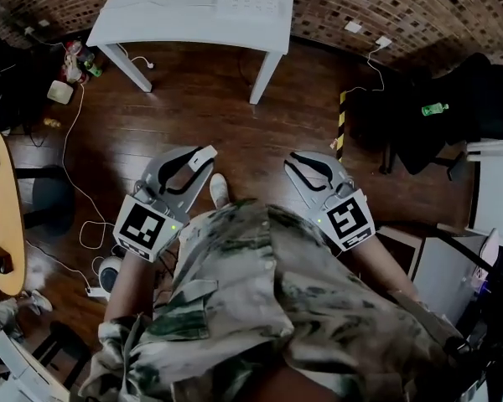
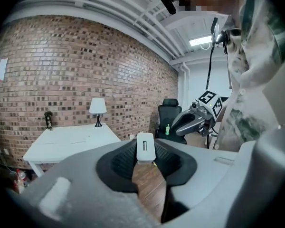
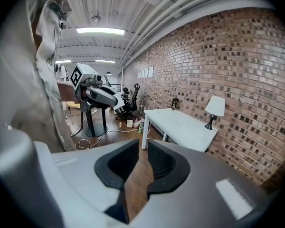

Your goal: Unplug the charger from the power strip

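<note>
Left gripper (image 2: 146,158) clamped on white charger (image 2: 146,146); charger bottom hidden behind jaws. Right gripper (image 3: 140,146) jaws a bit apart, empty. Power strip (image 1: 248,7) on table (image 1: 151,19), far, fuzzy.

No readable text, markers carry no lettering

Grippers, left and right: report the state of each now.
Left gripper: closed on a white charger at its jaw tips.
Right gripper: open, jaws slightly apart, nothing between them.
</note>
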Demonstrator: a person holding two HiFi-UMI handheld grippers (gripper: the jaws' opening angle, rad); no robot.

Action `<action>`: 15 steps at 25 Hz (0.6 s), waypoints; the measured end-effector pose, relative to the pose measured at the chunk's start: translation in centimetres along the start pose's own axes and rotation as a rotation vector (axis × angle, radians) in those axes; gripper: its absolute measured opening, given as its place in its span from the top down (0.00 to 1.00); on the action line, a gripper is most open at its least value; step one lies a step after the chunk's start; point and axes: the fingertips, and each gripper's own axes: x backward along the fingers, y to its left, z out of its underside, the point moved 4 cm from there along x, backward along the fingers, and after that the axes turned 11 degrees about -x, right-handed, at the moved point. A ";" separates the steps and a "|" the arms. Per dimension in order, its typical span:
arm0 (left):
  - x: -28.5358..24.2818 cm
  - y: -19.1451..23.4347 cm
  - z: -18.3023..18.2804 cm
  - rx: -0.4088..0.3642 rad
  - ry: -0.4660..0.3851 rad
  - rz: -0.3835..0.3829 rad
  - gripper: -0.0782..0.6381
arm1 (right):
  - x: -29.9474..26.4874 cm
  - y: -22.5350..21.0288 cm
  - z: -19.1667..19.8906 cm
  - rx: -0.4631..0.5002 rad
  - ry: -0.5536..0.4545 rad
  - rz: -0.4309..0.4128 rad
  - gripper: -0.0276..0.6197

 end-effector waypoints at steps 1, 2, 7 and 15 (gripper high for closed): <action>0.0 -1.7 -0.6 -0.006 0.000 0.002 0.74 | 1.7 0.5 0.6 0.003 -0.003 0.004 0.86; 0.1 -3.5 -1.1 -0.007 0.000 0.003 0.74 | 3.5 1.1 1.3 0.009 -0.007 0.006 0.85; 0.8 -13.8 -3.6 -0.006 -0.016 -0.007 0.74 | 12.5 3.9 5.9 -0.032 -0.055 -0.018 0.85; 4.2 -26.7 -4.0 0.063 0.030 -0.027 0.74 | 21.4 9.2 11.8 -0.050 -0.053 -0.063 0.84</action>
